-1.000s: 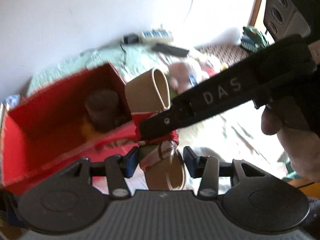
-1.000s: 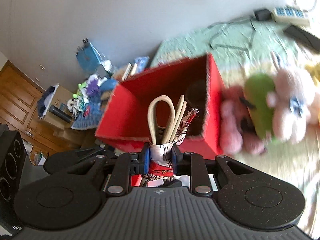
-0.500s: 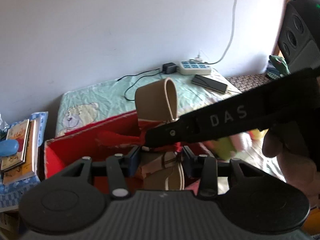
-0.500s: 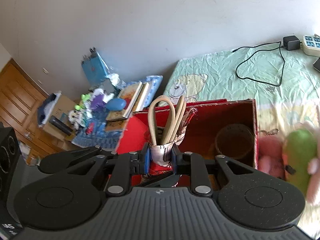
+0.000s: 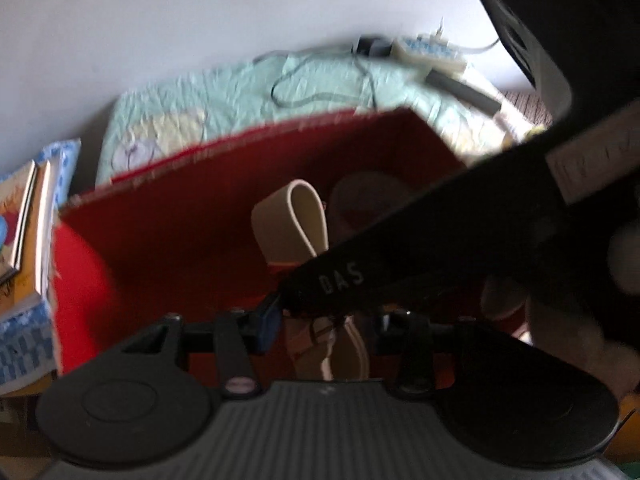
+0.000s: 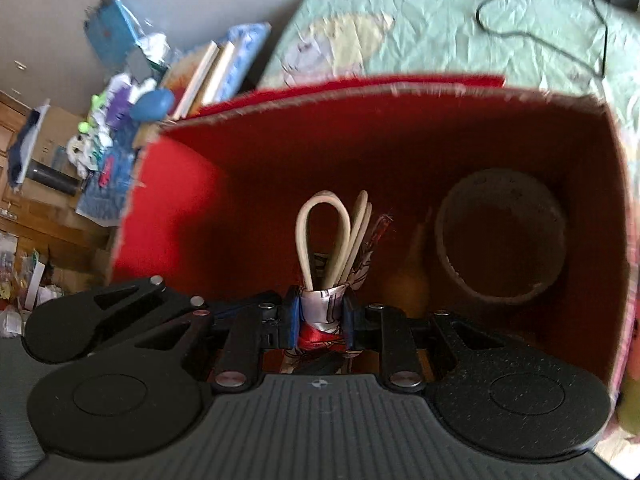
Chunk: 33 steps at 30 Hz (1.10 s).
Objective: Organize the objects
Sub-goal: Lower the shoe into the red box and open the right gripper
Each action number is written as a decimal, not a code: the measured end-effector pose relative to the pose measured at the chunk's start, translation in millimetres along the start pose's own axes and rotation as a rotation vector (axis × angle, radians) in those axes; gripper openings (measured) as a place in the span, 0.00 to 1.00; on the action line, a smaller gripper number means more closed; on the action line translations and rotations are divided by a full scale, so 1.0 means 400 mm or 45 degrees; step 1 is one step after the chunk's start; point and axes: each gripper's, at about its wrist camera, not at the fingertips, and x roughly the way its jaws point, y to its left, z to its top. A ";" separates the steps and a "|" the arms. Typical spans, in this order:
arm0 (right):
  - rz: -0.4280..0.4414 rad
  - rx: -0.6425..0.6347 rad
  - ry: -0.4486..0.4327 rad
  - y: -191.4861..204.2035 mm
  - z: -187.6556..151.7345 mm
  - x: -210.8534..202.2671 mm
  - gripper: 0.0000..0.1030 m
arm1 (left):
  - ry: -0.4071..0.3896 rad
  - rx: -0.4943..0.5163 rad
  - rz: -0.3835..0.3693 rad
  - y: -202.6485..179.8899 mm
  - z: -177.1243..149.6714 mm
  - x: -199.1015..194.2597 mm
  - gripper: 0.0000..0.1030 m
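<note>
1. Your right gripper (image 6: 319,320) is clenched on the bundle (image 6: 322,312): beige belt loops wrapped in a patterned scarf with a red band. The loops stand up from between the jaws.

2. The bundle hangs inside the mouth of the red box (image 6: 180,216), roughly mid-box, with the round woven basket (image 6: 500,240) lying to its right on the box floor. Whether the bundle's lower end touches the floor is hidden under the gripper.

3. Your left gripper (image 5: 328,326) sits just beside it with jaws spread. The bundle's lower part lies between them, but the blue pad (image 5: 269,322) on one side stands clear of it, so this one reads as released.

4. Risk: the two grippers are crowded together, and the right one's black body (image 5: 400,264) crosses directly over the left one's view. Drop either hand carelessly and the fingers may knock together and jolt the bundle loose.

5. Risk: let go while the bundle is high and the loops will likely spring open, tip sideways, and land against the basket or hang over the box wall.

6. Risk: the scarf looks slippery. If it slides off the belts as you open, the tail may snag on a pad and drag out when you withdraw.

7. Risk: pressing down on the cardboard wall could tilt the box on the soft green quilt (image 6: 440,28).
</note>
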 end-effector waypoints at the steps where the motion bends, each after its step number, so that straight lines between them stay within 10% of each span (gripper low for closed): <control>1: -0.017 0.000 0.016 -0.001 0.002 0.011 0.22 | 0.021 -0.003 0.000 0.009 -0.005 0.015 0.37; 13: -0.218 -0.054 0.136 0.014 0.005 0.070 0.26 | 0.122 -0.021 0.033 0.084 -0.038 0.069 0.49; 33: -0.241 -0.045 -0.106 -0.013 -0.036 -0.029 0.24 | 0.111 -0.028 0.173 0.086 -0.053 0.091 0.70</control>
